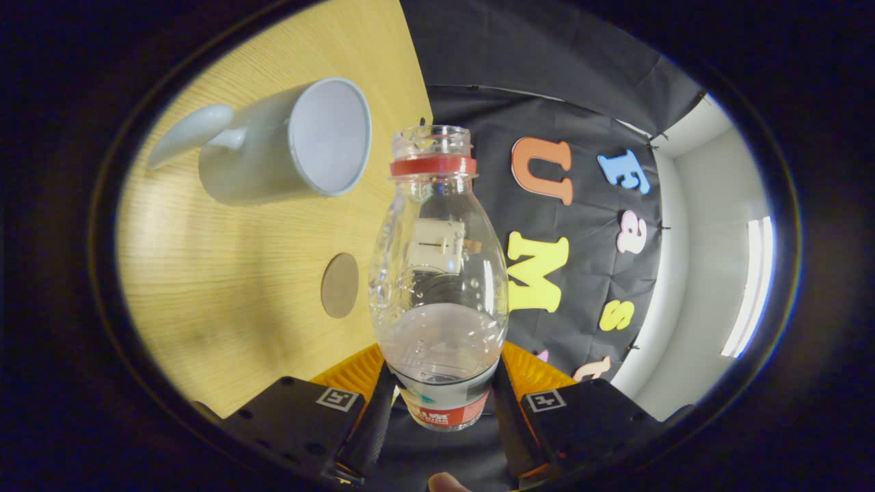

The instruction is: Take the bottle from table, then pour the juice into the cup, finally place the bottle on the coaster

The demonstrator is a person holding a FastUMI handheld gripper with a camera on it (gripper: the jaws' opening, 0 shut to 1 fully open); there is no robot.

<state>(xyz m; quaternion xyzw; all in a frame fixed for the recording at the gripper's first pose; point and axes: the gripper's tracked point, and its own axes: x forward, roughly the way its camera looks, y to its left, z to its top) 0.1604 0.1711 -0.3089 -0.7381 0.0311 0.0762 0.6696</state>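
Observation:
A clear plastic bottle [438,273] with a red neck ring, no cap and a red-and-white label is held between my fingers; my gripper [441,403] is shut on its lower body. The whole view is rolled, so the wooden table [225,273] stands to the left of the bottle. A little clear liquid sits in the bottle's lower half. A pale grey cup [294,147] with a handle stands on the table beyond and left of the bottle's mouth, its opening facing the bottle. A round brown coaster [340,285] lies on the table just left of the bottle's body.
The table's far edge meets the black cloth wall [547,82] behind the bottle. A white wall with a bright light strip [748,287] is on the right. A fingertip [448,483] shows below the gripper.

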